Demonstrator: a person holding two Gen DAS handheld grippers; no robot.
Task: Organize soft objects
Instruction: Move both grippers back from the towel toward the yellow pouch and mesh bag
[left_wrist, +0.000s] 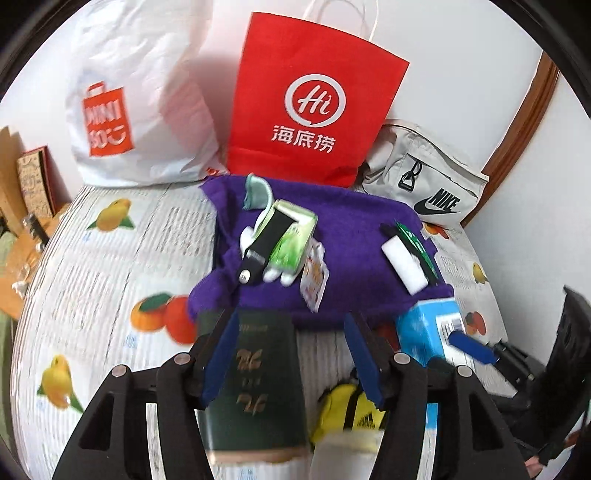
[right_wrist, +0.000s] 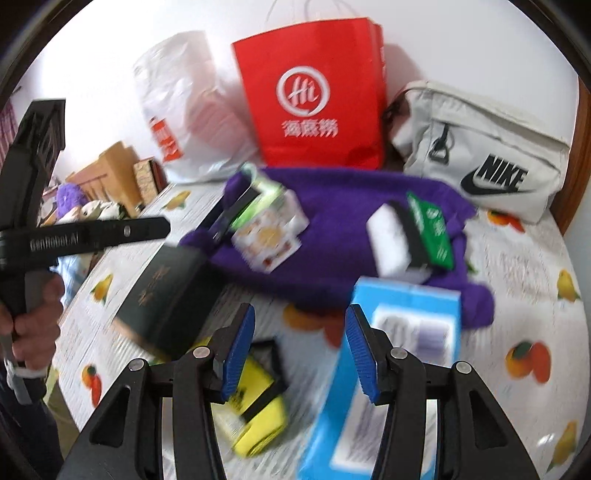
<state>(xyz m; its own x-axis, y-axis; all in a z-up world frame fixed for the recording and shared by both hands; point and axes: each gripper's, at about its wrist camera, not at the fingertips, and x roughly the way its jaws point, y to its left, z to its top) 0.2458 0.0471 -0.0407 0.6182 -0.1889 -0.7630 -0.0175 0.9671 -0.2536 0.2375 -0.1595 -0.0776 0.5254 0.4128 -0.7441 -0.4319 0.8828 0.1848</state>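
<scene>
Both tongs stand spread, nothing pinched. Left gripper (left_wrist: 291, 354): blue-padded jaws apart, hovering over a dark green hardback book with gold lettering (left_wrist: 255, 384) that lies flat on the table; whether the left pad brushes the book's edge cannot be told through the blur. Right gripper (right_wrist: 301, 354): jaws likewise apart, held above the table between a small yellow pouch with a black strap (right_wrist: 255, 406) on its near left and a light blue cardboard box (right_wrist: 391, 354) on its right, the right pad just beside the box, contact unclear. Surface: table under a white cloth printed with oranges and lemons (left_wrist: 110, 280). Centre, far of both grippers, a rumpled purple fleece cloth (left_wrist: 351, 251) lies spread out, carrying a green-and-white carton with a black strap across it (left_wrist: 288, 240) on its left part and a white block beside a green packet (left_wrist: 406, 262) on its right. Against the white wall at the far edge: a white plastic shopping bag with an orange logo (left_wrist: 140, 110) left, an upright red paper bag with white handles (left_wrist: 314, 99) centre, a pale grey Nike waist bag (left_wrist: 428, 181) right. In the right wrist view a person's hand (right_wrist: 33, 325) grips the left tool's handle at far left.
</scene>
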